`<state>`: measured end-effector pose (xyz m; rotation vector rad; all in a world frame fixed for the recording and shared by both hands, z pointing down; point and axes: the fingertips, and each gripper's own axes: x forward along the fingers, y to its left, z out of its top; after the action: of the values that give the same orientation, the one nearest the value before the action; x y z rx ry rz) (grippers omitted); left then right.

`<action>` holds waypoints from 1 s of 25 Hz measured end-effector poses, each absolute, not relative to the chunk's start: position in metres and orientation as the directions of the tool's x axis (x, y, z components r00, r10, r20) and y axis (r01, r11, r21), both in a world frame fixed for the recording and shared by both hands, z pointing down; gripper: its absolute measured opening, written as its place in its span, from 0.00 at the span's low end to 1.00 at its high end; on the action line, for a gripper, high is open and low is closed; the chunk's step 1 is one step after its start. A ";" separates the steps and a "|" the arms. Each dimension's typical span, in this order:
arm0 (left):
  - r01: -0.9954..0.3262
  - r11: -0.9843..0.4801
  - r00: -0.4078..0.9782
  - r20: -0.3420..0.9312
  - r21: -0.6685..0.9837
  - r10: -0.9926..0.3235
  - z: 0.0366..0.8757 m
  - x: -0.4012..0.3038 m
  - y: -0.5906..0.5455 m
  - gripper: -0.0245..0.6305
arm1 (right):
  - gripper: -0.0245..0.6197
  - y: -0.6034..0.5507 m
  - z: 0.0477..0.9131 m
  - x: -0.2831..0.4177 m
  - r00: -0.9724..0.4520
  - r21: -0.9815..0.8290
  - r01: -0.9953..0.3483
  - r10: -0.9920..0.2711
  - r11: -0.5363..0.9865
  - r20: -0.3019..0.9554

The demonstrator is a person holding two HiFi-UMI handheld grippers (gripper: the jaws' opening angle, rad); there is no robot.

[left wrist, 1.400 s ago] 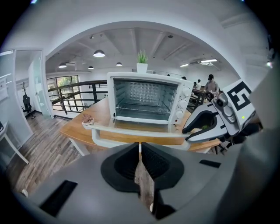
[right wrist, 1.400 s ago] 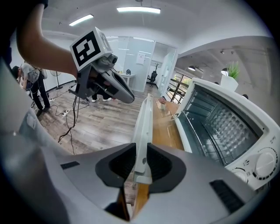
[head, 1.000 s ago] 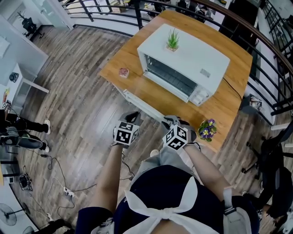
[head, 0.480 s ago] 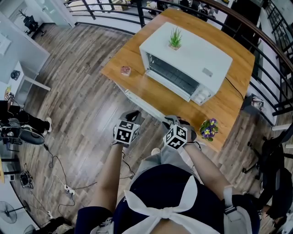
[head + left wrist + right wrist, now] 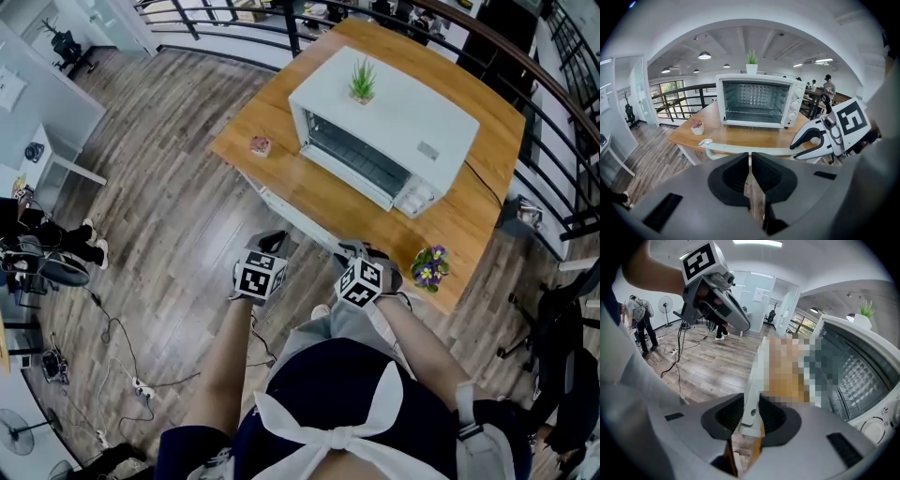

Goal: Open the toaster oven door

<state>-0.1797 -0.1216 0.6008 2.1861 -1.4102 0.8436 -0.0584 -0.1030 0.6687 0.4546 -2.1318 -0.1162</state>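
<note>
Standing at the near edge of a light wooden table point(image 5: 469, 230), I hold both grippers low before a white box-shaped toaster oven point(image 5: 403, 117). Its glass door point(image 5: 750, 136) lies fully down over the tabletop, and the wire rack point(image 5: 752, 112) inside is in plain view. The door's long white bar handle point(image 5: 731, 147) juts past the table's edge toward me.

My right gripper point(image 5: 751, 401) is at that handle's right end. Its jaws have just been opening, and the bar lies between the pads with barely any gap on either side. My left gripper point(image 5: 750, 159) hangs just short of the handle, jaws pressed together on nothing.

A small green plant in a white pot point(image 5: 361, 82) stands on the oven's roof. On the table, a little white pot of reddish growth point(image 5: 260, 145) sits left of the door, apart from it. A pot of purple and yellow flowers point(image 5: 427, 265) stands at the corner just beside my right gripper. A black cord point(image 5: 478, 178) trails from the oven's back across the wood. Black railings point(image 5: 562, 122) ring the table's far side, and cables point(image 5: 122, 352) lie on the plank floor to my left.
</note>
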 end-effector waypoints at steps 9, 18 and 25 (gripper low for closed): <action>-0.917 -0.398 0.298 0.682 0.011 -0.668 0.601 -0.183 -0.117 0.09 | 0.20 -0.100 0.680 -0.060 -0.487 0.229 -0.269 -0.337 0.936 0.805; -0.928 -0.372 0.281 0.686 0.017 -0.671 0.603 -0.190 -0.110 0.09 | 0.22 -0.100 0.699 -0.060 -0.424 0.244 -0.258 -0.336 0.935 0.841; -0.935 -0.354 0.271 0.695 0.025 -0.666 0.607 -0.196 -0.102 0.09 | 0.23 -0.100 0.724 -0.058 -0.381 0.231 -0.227 -0.305 0.946 0.873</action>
<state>-0.1965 -0.1019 0.6071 2.1138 -1.4437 0.8345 -0.0580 -0.1005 0.7241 0.3821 -1.9798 -0.0873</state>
